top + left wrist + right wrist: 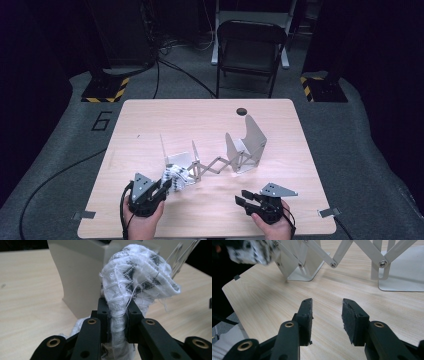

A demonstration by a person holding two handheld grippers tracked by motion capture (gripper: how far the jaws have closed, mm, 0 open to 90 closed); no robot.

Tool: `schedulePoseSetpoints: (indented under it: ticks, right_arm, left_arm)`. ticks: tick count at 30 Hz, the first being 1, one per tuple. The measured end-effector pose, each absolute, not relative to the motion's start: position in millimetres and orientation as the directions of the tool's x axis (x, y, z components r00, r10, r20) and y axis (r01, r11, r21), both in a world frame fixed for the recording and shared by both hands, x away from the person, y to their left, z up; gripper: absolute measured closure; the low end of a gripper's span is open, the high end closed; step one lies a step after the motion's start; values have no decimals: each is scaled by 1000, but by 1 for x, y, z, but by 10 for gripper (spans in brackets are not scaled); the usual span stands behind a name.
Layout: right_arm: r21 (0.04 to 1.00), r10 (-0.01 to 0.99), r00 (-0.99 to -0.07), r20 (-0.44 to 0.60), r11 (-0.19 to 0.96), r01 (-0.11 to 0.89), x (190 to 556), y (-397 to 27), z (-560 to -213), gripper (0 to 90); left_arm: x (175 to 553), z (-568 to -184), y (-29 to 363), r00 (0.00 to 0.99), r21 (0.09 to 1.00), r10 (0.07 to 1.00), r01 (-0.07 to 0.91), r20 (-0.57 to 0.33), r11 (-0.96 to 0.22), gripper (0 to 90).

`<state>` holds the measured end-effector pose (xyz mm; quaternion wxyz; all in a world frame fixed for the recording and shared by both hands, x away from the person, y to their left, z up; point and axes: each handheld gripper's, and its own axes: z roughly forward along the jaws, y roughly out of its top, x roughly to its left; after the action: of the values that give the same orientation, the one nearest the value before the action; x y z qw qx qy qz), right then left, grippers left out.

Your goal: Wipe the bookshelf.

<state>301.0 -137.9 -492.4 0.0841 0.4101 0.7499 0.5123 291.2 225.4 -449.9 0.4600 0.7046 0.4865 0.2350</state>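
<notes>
white patterned cloth (135, 277) is pinched tight in my left gripper (162, 189), lifted just beside the expanding rack (215, 162). right gripper (247, 201) hangs half open, empty. next i'd guess: drape it over a divider.

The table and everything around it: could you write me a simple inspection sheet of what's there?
Surface: pale wooden table, with a dark round hole near the far edge.
Job's things: white patterned cloth, bunched; grey metal folding rack stretched across the middle.
Clutter: nothing seen.
Grippers: left gripper has its jaws shut on the cloth beside the rack; right gripper has its jaws apart over bare wood, holding nothing.
Cables: black cable on the floor at left.
Surroundings: dark folding chair beyond the table, grey carpet.
</notes>
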Motion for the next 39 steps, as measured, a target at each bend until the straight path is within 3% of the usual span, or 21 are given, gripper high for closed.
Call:
schedulePoseSetpoints:
  ticks: [6,15,19,24,33,39]
  right_arm:
    - [837,701,-651,292,142,529,301,-138,-493,604]
    - [840,705,-646,293,133,526,301,-140,-492,604]
    - [841,704,-648,289,138,524,301,-139,-492,604]
    - [838,710,-641,293,132,530,301,-139,-493,603]
    - [835,711,-637,299,128,535,302,-141,-495,602]
    - [834,711,-636,300,127,536,302,-142,-495,600]
  left_arm:
    - [303,-482,224,403,803,903,582,-146,-130,782]
    - [283,-423,235,410,914,905,399,-109,-71,783]
    - [287,-433,236,419,903,903,419,-96,-98,782]
    - [295,-458,236,428,886,892,457,-148,-72,783]
    - [291,-460,233,434,897,892,434,-122,-88,783]
    - [279,-439,237,447,923,885,381,-129,-59,782]
